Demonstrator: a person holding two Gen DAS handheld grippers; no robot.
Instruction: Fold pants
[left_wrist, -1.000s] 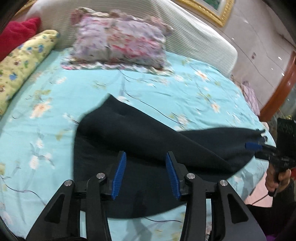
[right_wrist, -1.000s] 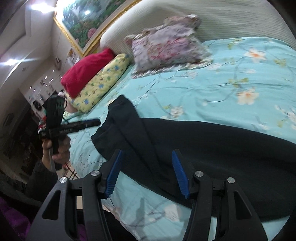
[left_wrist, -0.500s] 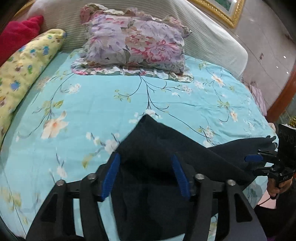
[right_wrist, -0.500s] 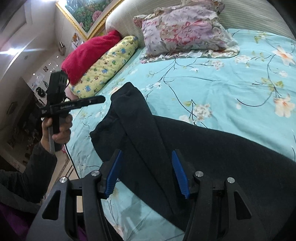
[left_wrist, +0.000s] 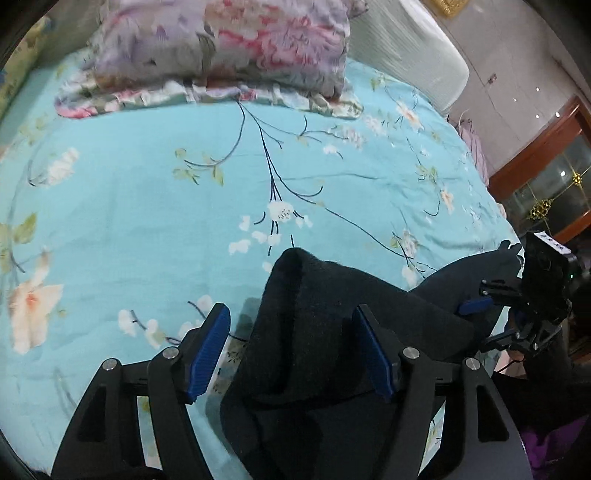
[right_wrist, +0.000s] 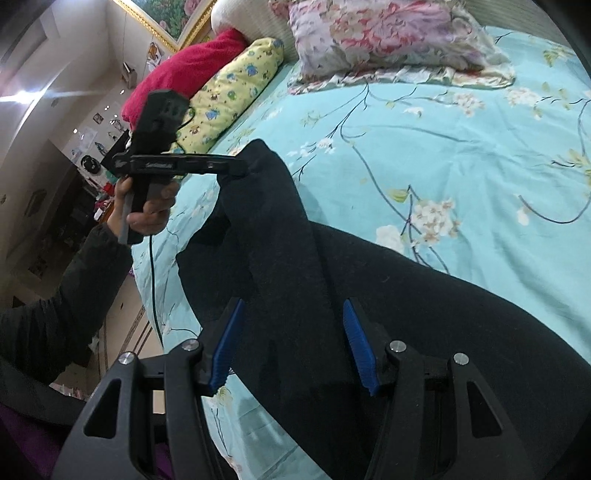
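Advanced the left tool (left_wrist: 291, 314) until the raised fold of the black pants (left_wrist: 306, 280), at 6 o'clock on the bed (left_wrist: 147, 184), sat between its released fingers (left_wrist: 208, 347); left the right tool (right_wrist: 293, 304) equally released astride the cloth; judged a grasp due next.

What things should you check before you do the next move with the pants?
1. Left gripper open: ok, jaws wide apart with the pants between them, not clamped.
2. Right gripper open: ok, jaws apart over the pants.
3. Pants lying flat: not ok, one part stands up in a ridge.
4. Flowery pillow away from the pants: ok, bare bed lies between.
5. Pants fully on the bed: cannot tell, the near edge is hidden.
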